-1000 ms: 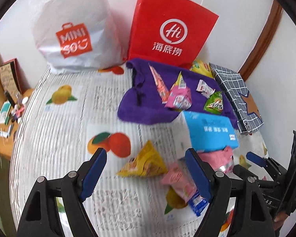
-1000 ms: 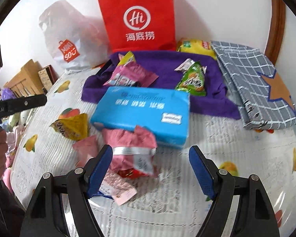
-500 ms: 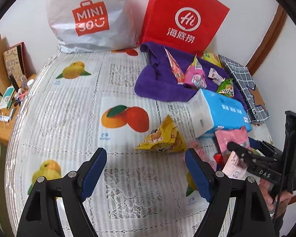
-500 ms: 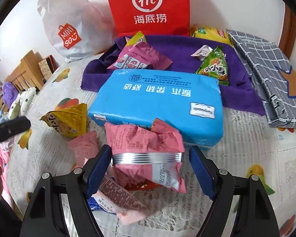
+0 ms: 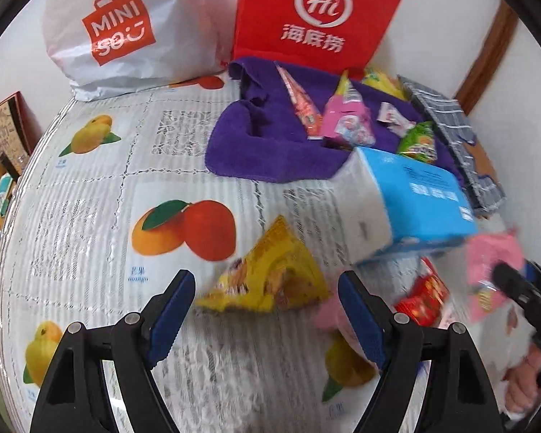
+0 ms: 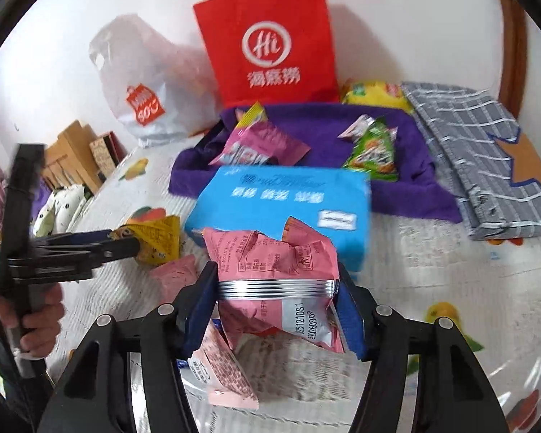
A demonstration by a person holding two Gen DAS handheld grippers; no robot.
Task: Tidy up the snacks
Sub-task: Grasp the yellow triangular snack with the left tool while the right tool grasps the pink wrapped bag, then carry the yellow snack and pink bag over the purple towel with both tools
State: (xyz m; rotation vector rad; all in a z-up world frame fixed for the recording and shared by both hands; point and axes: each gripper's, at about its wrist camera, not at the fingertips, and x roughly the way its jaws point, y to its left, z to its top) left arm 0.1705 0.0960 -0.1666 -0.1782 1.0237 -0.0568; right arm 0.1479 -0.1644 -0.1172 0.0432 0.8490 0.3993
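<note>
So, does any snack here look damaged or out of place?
The pink snack packet between the right gripper jaws is badly crumpled. Other packets lie loose beside the blue tissue pack, off the purple towel.

Both views bright and evenly lit, shadows soft. Strong fisheye bending with black corners. Motion blur at right of left view and lower right view.
</note>
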